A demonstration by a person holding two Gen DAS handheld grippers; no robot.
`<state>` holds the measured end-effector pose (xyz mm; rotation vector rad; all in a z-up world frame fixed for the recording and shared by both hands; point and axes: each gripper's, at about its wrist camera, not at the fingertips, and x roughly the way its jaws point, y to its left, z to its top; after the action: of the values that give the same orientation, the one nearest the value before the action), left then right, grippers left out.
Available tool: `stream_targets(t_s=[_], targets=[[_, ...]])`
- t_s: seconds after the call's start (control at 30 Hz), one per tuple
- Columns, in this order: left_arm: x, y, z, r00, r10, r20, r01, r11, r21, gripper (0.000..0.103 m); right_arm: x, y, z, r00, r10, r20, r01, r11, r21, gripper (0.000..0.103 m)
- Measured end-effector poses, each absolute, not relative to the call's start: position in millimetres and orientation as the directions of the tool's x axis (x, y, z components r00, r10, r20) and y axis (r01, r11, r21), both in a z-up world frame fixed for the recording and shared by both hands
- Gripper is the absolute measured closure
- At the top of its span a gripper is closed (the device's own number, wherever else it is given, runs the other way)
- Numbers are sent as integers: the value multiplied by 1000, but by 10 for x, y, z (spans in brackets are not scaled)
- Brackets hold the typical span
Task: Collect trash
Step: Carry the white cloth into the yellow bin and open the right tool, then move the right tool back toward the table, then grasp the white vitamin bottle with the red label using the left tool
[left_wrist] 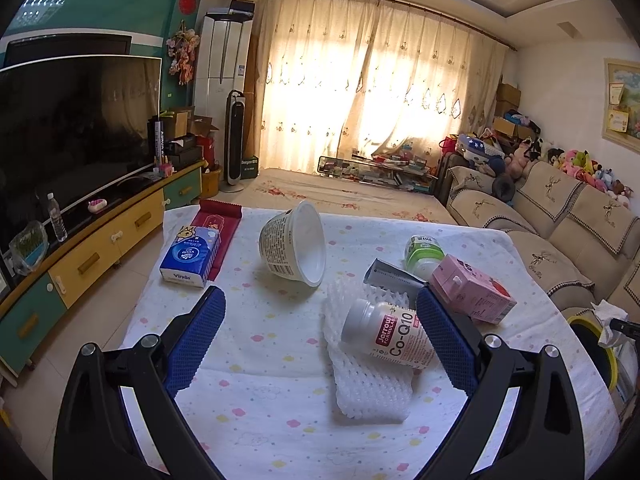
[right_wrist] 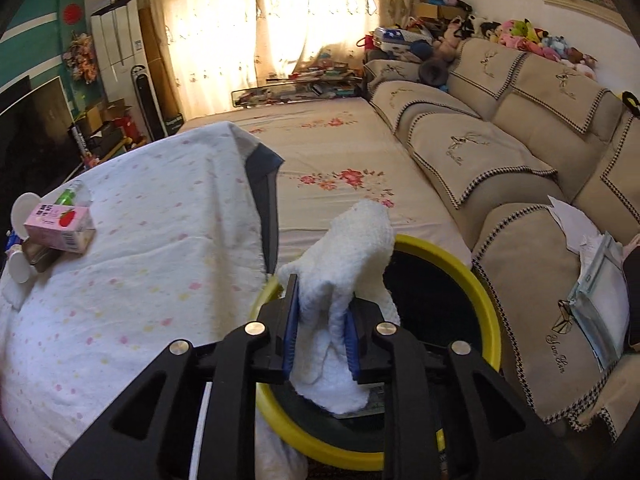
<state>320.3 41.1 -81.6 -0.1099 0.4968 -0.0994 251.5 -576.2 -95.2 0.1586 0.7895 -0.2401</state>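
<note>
My left gripper (left_wrist: 320,300) is open and empty above the table. Between and ahead of its blue fingers lie a white Co-Q10 pill bottle (left_wrist: 390,332) on a white foam net sleeve (left_wrist: 366,376), a tipped white paper bowl (left_wrist: 294,244), a pink drink carton (left_wrist: 474,290), a green-and-white bottle (left_wrist: 424,252) and a grey wrapper (left_wrist: 390,276). My right gripper (right_wrist: 320,300) is shut on a crumpled white tissue (right_wrist: 348,276), held over the yellow-rimmed black bin (right_wrist: 486,292) beside the table. The carton also shows in the right wrist view (right_wrist: 60,228).
A blue Vinda tissue pack (left_wrist: 192,256) and a red packet (left_wrist: 222,222) lie at the table's far left. The flowered tablecloth (left_wrist: 256,340) covers the table. A beige sofa (right_wrist: 500,152) stands right of the bin, a TV cabinet (left_wrist: 100,248) to the left.
</note>
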Motion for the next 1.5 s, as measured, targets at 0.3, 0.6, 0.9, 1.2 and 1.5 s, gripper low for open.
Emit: stream_targets(t_s=[0.3, 0.6, 0.9, 1.2, 1.5], targets=[[3212, 393, -848, 870, -135, -474, 81, 988, -133, 8, 2499, -5959, -1075, 633, -246, -734, 391, 920, 30, 44], [3247, 253, -923, 848, -174, -501, 138, 985, -108, 8, 2605, -5010, -295, 904, 2, -427, 115, 961, 250, 36], [3399, -9, -1104, 777, -219, -590, 231, 971, -55, 8, 2900, -4323, -294, 935, 94, -342, -28, 980, 195, 32], [3791, -214, -1236, 683, -256, -685, 299, 953, -58, 7, 2944, -4237, -418, 910, 149, -387, -68, 974, 216, 29], [3968, -239, -1325, 633, -310, -709, 377, 924, -68, 7, 2985, -4191, -474, 890, 183, -417, -89, 968, 235, 29]])
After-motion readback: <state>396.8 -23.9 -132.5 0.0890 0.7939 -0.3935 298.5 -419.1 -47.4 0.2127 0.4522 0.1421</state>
